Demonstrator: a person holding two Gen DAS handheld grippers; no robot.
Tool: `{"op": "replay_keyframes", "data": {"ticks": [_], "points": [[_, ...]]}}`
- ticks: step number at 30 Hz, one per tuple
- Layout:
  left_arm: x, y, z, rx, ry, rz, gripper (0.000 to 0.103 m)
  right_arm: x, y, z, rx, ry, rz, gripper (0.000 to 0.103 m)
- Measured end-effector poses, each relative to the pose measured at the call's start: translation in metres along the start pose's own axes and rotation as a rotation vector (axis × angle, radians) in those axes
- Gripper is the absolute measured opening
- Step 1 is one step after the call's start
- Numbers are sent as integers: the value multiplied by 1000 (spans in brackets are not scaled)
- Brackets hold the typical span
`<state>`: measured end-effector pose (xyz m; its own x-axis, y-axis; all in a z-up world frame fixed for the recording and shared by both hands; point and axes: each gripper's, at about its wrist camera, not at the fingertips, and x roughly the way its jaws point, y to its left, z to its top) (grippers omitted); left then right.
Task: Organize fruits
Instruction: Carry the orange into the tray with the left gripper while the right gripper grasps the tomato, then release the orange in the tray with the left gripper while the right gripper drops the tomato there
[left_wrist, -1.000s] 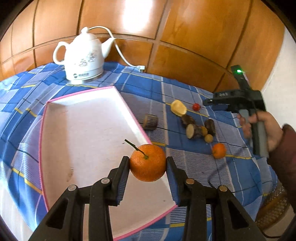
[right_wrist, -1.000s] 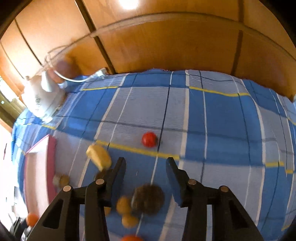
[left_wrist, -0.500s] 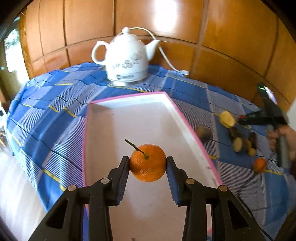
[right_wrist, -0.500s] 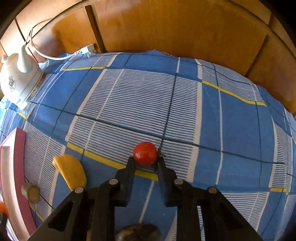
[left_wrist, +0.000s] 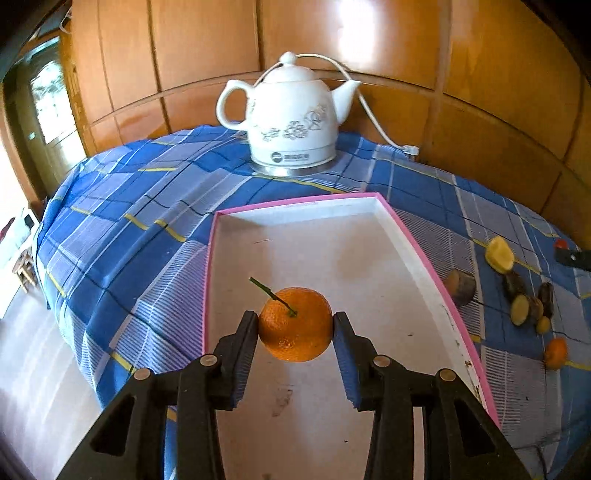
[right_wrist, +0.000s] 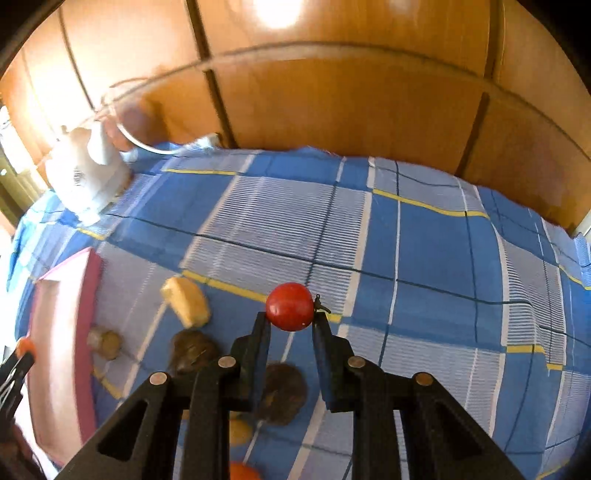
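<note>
My left gripper (left_wrist: 295, 325) is shut on an orange tangerine (left_wrist: 295, 325) with a green stem, held over the white tray with a pink rim (left_wrist: 406, 236). My right gripper (right_wrist: 290, 319) is shut on a small red tomato (right_wrist: 290, 306), held above the blue checked cloth (right_wrist: 424, 240). Loose on the cloth lie a yellow wedge (right_wrist: 186, 301), brown pieces (right_wrist: 192, 350), a small yellow fruit (right_wrist: 238, 432) and another tangerine (left_wrist: 555, 353). The tray also shows at the left of the right wrist view (right_wrist: 92, 269).
A white electric kettle (left_wrist: 291, 118) with a cord stands at the back of the table, behind the tray. Wood-panelled walls (right_wrist: 332, 92) close off the back. The table edge drops to the floor on the left (left_wrist: 55, 295).
My left gripper has carried the tangerine left, from the tray's right edge to over its middle. My right gripper closed on the tomato and lifted it off the cloth.
</note>
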<state>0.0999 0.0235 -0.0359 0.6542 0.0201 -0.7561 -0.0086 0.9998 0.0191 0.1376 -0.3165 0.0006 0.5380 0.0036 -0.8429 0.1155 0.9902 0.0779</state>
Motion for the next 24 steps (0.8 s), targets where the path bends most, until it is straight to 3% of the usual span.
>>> {"op": "replay_keyframes", "data": {"ticks": [5, 15, 24], "points": [[-24, 7, 2, -30, -93, 20, 68, -25, 24, -17, -31, -38, 58, 23], [-76, 17, 6, -93, -194, -47, 75, -49, 100, -63, -154, -41, 236, 23], [-89, 31, -16, -112, -173, -62, 76, -45, 172, -93, -265, 4, 359, 23]]}}
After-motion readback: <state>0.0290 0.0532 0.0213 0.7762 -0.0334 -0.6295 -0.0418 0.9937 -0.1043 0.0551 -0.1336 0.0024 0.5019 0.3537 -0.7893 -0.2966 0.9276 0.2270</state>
